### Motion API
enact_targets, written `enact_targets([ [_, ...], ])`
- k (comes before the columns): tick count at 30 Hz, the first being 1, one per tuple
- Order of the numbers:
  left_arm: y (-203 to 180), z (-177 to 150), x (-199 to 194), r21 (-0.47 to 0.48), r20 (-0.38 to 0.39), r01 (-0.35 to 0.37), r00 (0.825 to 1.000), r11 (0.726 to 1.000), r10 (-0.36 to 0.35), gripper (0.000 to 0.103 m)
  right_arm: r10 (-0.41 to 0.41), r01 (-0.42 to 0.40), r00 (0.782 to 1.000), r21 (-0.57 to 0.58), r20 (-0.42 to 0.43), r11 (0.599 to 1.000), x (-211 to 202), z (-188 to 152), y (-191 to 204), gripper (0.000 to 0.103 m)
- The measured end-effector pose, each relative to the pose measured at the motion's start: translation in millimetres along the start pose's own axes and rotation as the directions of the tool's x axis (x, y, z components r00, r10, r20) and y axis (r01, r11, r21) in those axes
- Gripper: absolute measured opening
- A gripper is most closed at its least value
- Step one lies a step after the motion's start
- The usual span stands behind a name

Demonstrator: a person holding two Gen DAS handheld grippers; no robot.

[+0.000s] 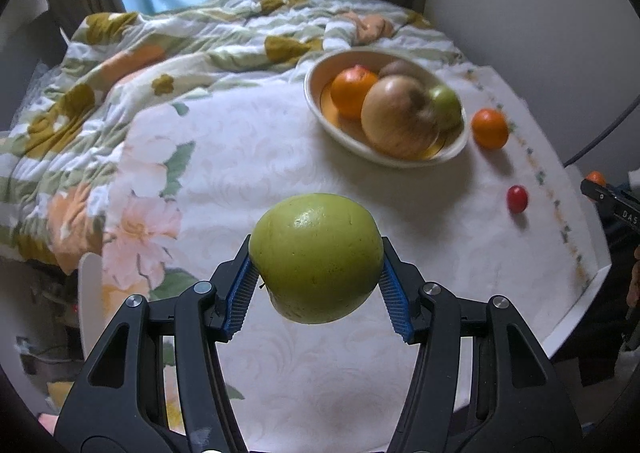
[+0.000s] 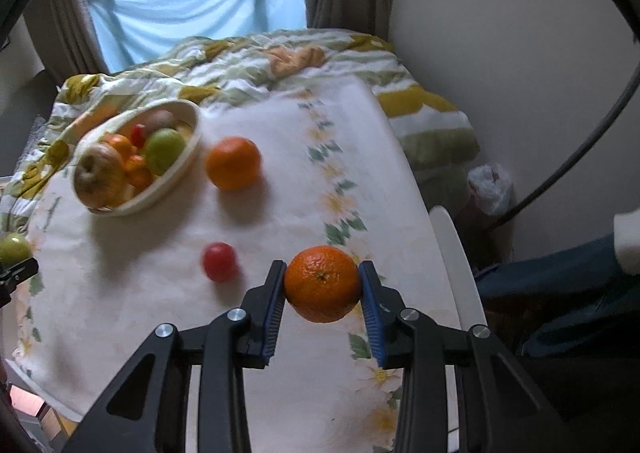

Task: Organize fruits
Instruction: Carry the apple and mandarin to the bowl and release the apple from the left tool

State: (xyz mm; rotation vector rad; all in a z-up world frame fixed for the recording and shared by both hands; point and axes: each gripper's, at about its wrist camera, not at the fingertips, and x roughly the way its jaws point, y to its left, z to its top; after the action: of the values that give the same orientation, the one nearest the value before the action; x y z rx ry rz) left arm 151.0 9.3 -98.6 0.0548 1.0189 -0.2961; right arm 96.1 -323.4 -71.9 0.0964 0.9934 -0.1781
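Observation:
My left gripper (image 1: 316, 273) is shut on a big green apple (image 1: 316, 257), held above the white floral tablecloth (image 1: 248, 173). My right gripper (image 2: 322, 287) is shut on an orange mandarin (image 2: 322, 283), lifted over the table's right side. A cream oval bowl (image 1: 456, 147) sits at the back and holds an orange, a pale apple (image 1: 398, 121), a small green apple and a kiwi. Loose on the cloth lie another orange (image 1: 489, 128) (image 2: 233, 162) and a small red tomato (image 1: 517, 198) (image 2: 219, 261). The bowl (image 2: 176, 181) is at the left in the right wrist view.
A crumpled flowered quilt (image 1: 120, 73) covers the back and left of the table. The table's white edge (image 2: 456, 253) runs down the right, with a wall, a dark cable and a white plastic bag (image 2: 490, 187) beyond. A blue-sleeved arm (image 2: 560, 285) shows at right.

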Motion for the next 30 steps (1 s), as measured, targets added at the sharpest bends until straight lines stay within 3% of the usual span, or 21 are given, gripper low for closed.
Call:
enact_targets([
  [8, -0.3, 22.3, -35.6, 0.016, 0.083, 0.023, 0.996, 1.000, -0.024, 0.063, 0.050, -0.047, 0.997, -0.044, 0.057, 0.998, -32.8, 27.4, 26.4, 0.033],
  [15, 2.3, 49.4, -44.0, -0.004, 0.120, 0.036, 0.992, 0.999, -0.036, 0.063, 0.116, -0.107, 0.988, -0.087, 0.098, 0.990, -43.4, 55.5, 49.9, 0.033],
  [22, 4.6, 85.8, -29.1, -0.019, 0.137, 0.019, 0.990, 1.000, -0.017, 0.063, 0.193, -0.175, 0.975, -0.156, 0.111, 0.972, -23.9, 90.5, 73.0, 0.033],
  [30, 4.2, 136.2, 19.2, -0.046, 0.106, 0.025, 0.994, 0.999, -0.020, 0.063, 0.254, -0.234, 0.965, -0.212, 0.071, 0.949, 20.0, 131.3, 86.2, 0.033],
])
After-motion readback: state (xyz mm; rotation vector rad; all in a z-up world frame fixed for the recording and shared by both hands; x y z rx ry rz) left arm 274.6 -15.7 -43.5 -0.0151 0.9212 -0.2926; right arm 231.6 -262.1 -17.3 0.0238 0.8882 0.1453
